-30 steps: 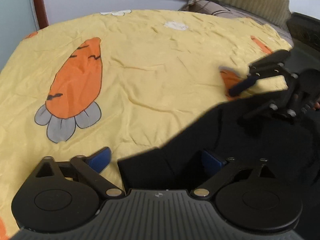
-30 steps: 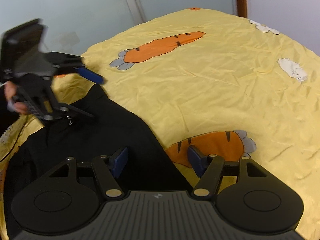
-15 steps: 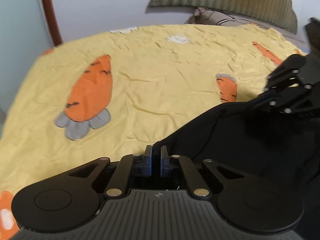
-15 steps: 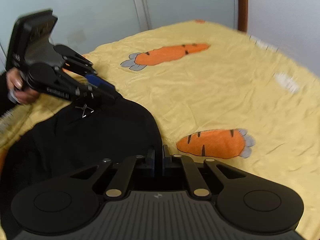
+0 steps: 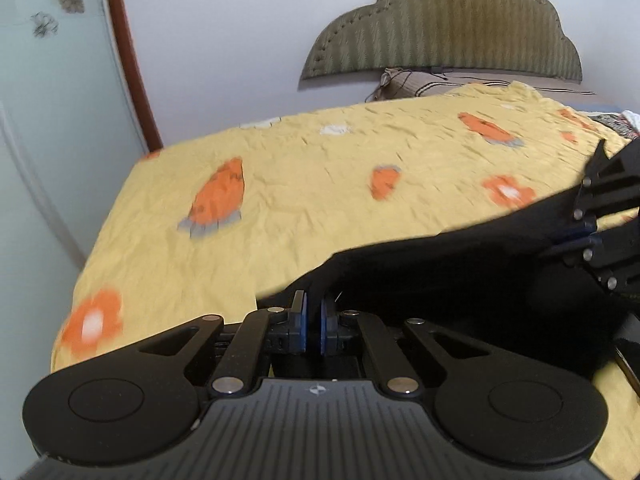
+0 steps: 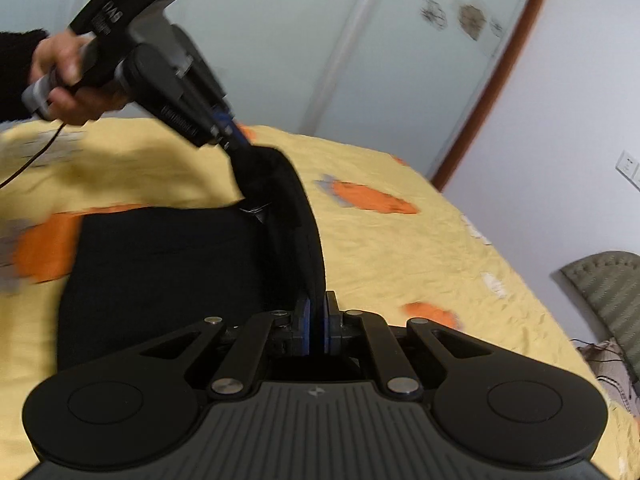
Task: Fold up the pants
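Black pants lie on a yellow bedspread with orange carrots. My left gripper is shut on one corner of the pants' edge. My right gripper is shut on the other corner; it also shows at the right of the left wrist view. The edge of the pants hangs stretched between the two grippers, lifted above the bed. The rest of the pants still rests flat on the bedspread. The left gripper shows in the right wrist view, held by a hand.
The yellow bedspread spreads wide beyond the pants. A padded green headboard and pillow stand at the bed's far end. A pale wardrobe door with a brown frame stands left of the bed.
Both grippers went from open to shut on the pants' edge. They have since lifted that edge up off the bed, and the views now tilt higher.
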